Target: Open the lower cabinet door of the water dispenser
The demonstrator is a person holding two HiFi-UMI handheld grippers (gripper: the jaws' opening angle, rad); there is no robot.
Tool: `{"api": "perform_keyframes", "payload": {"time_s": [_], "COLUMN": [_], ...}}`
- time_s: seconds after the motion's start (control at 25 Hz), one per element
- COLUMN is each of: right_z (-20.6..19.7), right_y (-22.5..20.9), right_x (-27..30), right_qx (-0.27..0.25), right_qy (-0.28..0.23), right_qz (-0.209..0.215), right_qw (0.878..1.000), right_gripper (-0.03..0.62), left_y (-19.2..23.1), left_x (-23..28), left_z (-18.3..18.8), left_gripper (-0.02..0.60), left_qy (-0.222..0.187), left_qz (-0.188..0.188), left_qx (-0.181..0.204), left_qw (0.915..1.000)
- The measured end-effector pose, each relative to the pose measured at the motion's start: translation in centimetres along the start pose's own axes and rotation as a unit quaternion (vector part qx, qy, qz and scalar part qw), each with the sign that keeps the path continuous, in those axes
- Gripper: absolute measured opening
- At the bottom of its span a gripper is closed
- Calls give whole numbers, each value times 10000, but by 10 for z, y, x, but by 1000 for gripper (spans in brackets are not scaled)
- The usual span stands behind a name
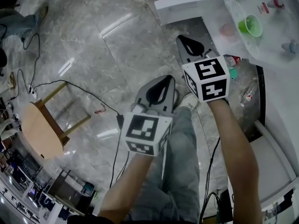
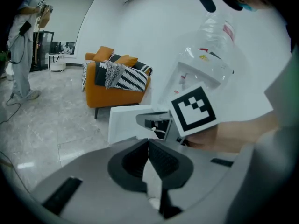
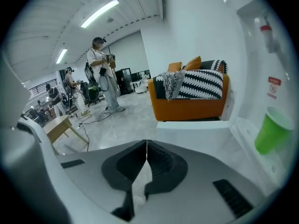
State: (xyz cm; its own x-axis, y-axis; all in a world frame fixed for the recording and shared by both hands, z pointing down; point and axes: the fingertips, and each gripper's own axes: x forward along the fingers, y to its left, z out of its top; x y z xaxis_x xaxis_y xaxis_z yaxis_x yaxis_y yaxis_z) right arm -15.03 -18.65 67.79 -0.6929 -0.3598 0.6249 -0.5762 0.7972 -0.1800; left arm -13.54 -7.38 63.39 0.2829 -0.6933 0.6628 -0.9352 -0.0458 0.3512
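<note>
Two tools, left hand-held gripper and right hand-held gripper, jaws pressed together, empty, hanging in front of water dispenser. Lower cabinet door stands swung out from dispenser's base, bottles exposed inside; likely why neither grips anything.

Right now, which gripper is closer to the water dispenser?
The right gripper, the one higher in the head view, with its tips close to the water dispenser. The left gripper sits farther back, over the grey floor.
</note>
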Motion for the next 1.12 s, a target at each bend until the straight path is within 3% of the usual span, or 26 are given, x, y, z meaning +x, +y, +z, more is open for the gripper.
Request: {"api": "perform_keyframes", "payload": {"time_s": [0.16, 0.32, 0.56, 1.12], "right_z": [-9, -22, -29, 40], "right_y": [6, 11, 11, 23], "right_x": [-39, -83, -136, -248], "right_qx": [158, -11, 622, 657], "right_qy": [-176, -195, -383, -937], "right_qz": [-91, -207, -452, -921], "right_qw": [9997, 9996, 9963, 9892], "right_gripper": [12, 12, 12, 12], "left_y": [-15, -30, -51, -118], "left_x": [-4, -10, -20, -66], "left_z": [0, 1, 16, 81], "left_gripper": [11, 11, 11, 11], "left_qy": [24, 80, 11, -399], "left_qz": [-82, -152, -223, -724], "left_qx": [153, 294, 502, 956], "left_qw": [9998, 9994, 9985, 9920]}}
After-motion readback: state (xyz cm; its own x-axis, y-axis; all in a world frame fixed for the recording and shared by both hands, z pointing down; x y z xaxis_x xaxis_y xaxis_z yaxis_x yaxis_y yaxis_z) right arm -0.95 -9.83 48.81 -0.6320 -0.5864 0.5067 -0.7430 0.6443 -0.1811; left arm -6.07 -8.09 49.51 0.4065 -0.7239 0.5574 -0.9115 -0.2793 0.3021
